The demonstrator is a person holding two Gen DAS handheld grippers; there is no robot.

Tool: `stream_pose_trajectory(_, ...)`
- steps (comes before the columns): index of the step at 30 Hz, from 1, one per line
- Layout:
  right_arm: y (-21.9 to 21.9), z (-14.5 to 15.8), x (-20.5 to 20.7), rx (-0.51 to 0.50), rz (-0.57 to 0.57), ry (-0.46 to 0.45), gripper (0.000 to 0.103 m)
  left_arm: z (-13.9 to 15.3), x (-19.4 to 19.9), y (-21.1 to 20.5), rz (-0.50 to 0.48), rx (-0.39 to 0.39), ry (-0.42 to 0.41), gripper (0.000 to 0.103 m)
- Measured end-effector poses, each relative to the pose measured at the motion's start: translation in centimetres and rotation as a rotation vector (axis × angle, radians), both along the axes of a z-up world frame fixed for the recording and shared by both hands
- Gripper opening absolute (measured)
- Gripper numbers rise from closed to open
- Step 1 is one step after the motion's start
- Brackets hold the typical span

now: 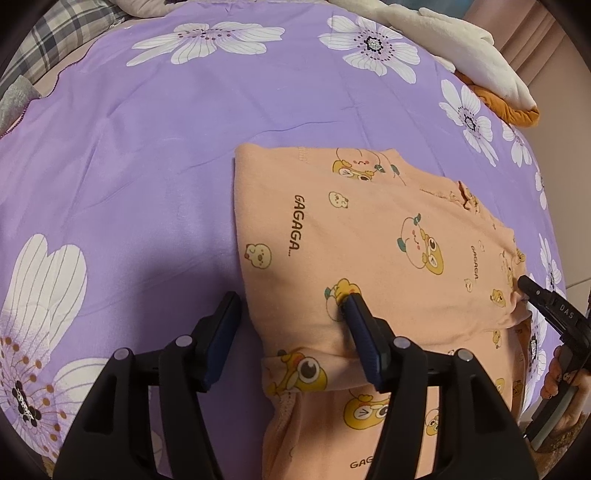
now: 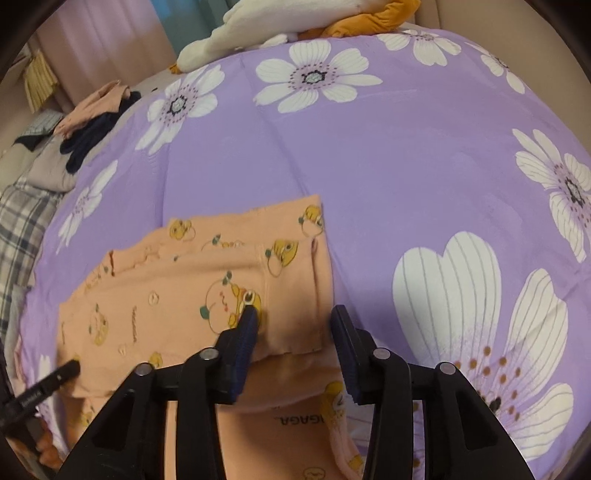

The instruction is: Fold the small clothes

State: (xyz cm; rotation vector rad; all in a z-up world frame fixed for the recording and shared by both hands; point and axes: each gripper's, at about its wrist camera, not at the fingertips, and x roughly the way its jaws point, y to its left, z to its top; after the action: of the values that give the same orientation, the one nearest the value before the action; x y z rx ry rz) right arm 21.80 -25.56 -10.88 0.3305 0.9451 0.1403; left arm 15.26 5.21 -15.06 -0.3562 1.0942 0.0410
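A peach garment (image 1: 373, 236) printed with cartoon ducks and "GAGAGA" lies partly folded on the purple flowered bedsheet (image 1: 166, 147). My left gripper (image 1: 291, 308) is open over the garment's near left corner, one finger on the cloth, one on the sheet. My right gripper (image 2: 293, 319) is open over the garment's (image 2: 192, 291) near right corner, left finger on the cloth. The right gripper's tip also shows at the right of the left wrist view (image 1: 532, 290). The left gripper's tip shows at the lower left of the right wrist view (image 2: 70, 367).
A white and orange plush toy (image 2: 280, 29) lies at the sheet's far edge. A pile of peach and dark clothes (image 2: 96, 110) sits at the far left in the right wrist view, next to a plaid blanket (image 2: 18, 229).
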Motion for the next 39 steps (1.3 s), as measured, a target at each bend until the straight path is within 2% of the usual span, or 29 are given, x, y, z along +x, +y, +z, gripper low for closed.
stream_pose_trajectory(1, 0.0, 0.0, 0.0, -0.006, 0.003, -0.002, 0.03, 0.0, 0.0, 0.0, 0.002, -0.002, 0.001, 0.059)
stream_pose_trajectory(2, 0.1, 0.0, -0.1, -0.02, 0.003, -0.004, 0.019, 0.0, 0.0, 0.0, 0.004, -0.005, 0.002, 0.059)
stream_pose_trajectory(5, 0.2, 0.7, -0.3, -0.037, 0.013, -0.032, 0.013, 0.1, 0.0, 0.1, 0.009, -0.013, 0.002, 0.059)
stream_pose_trajectory(11, -0.3, 2.3, -1.1, -0.038, -0.002, -0.09, 0.012, 0.0, -0.1, 0.3, 0.01, -0.025, 0.0, 0.06)
stream_pose_trajectory(19, 0.3, -1.4, 0.1, -0.09, -0.014, 0.011, 0.012, 0.0, -0.2, 0.2, 0.008, -0.03, -0.007, 0.061)
stream_pose_trajectory(39, 0.5, -1.8, 0.0, -0.118, -0.009, -0.014, 0.012, -0.2, -0.1, -0.5, -0.004, 0.001, -0.028, 0.07)
